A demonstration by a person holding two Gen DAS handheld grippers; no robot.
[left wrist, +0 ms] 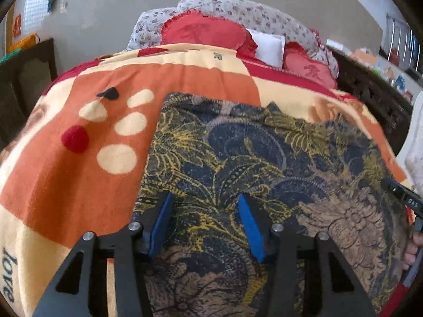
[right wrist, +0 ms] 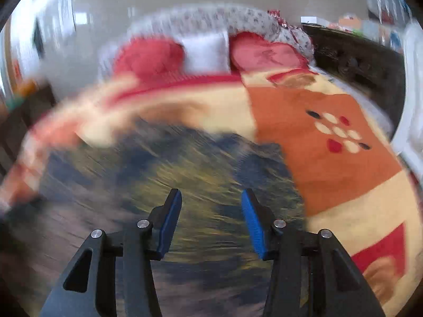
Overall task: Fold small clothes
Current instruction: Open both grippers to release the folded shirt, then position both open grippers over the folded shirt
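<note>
Batik-print garment (left wrist: 238,163) is spread flat on the orange and cream blanket (left wrist: 79,185) covering the bed, red pillows (left wrist: 206,31) at the far end. Left gripper (left wrist: 205,224) and right gripper (right wrist: 211,222) both hover over it, jaws wide apart, gripping nothing. Right view is blurry.

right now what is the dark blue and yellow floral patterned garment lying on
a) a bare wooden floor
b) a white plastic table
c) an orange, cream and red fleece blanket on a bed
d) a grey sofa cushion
c: the dark blue and yellow floral patterned garment is spread flat on the orange, cream and red fleece blanket, with red heart-shaped pillows at the far end of the bed.
</note>
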